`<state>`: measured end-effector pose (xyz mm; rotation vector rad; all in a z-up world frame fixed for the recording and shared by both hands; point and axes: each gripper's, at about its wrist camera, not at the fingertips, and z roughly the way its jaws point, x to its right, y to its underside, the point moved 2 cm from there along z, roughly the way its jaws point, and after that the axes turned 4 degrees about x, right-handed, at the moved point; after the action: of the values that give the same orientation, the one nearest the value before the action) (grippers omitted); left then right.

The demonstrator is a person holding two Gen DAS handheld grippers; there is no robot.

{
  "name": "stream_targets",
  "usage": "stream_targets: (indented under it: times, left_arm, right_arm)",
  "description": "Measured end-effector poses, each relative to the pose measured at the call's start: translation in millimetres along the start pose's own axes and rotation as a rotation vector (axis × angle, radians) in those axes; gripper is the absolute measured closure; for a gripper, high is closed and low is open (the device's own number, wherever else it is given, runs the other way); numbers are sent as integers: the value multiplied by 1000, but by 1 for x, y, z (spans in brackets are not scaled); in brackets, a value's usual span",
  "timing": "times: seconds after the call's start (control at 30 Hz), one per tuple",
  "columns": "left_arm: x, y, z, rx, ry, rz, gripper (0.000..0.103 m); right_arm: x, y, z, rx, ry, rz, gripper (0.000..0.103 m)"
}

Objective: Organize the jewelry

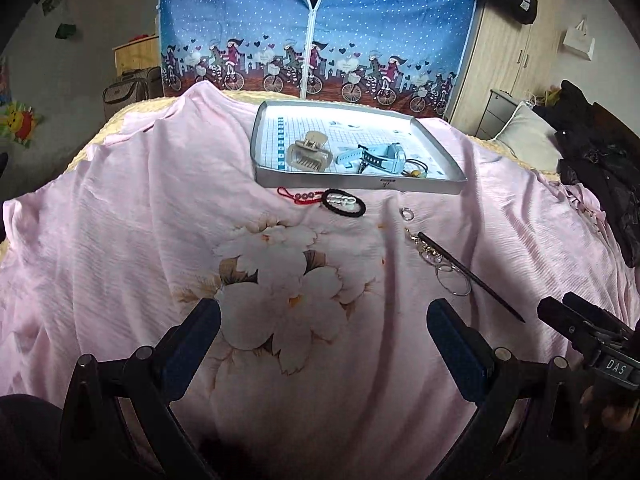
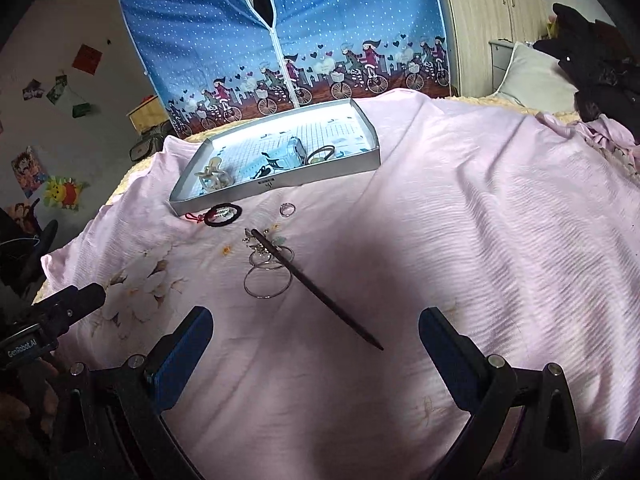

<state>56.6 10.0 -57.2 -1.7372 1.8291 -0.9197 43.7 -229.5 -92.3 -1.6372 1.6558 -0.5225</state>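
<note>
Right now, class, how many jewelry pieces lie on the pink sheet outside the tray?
5: red cord charm and black hair tie before the tray; small ring; keyring cluster under the dark hair stick. Folds might hide others.

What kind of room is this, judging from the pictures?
Most likely a bedroom: a bed under a pink floral sheet, a pillow at its far end, and a blue zippered fabric wardrobe behind it.

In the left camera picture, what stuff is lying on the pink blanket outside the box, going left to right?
red cord charm → black hair tie → small silver ring → dark hair stick
</note>
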Motion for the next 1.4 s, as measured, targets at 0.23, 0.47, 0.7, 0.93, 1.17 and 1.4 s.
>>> stream_targets:
  times: [0.23,0.47,0.7,0.93,1.17,1.4]
  left_arm:
    - [0,-1,-1,-12,-5,-4,2]
    - [3,-2,4,-34,-5,12,2]
    - [-6,-13,31,-176,40,-3,2]
    - [-27,-31,68,-325,34,-27,2]
    - [-18,-37,85,-321,102,2,2]
    - [16,-26,77,-308,224,98,3]
  right_arm:
    - [2,1,5,-30,12,10,0]
    - [2,0,13,-73,16,11,0]
    - [0,-11,32,-153,-32,-15,0]
    - [9,-35,65,-228,-45,-60,0]
    - [15,-32,88,-315,-79,-61,38]
    - [11,-28,85,-333,-116,-69,62]
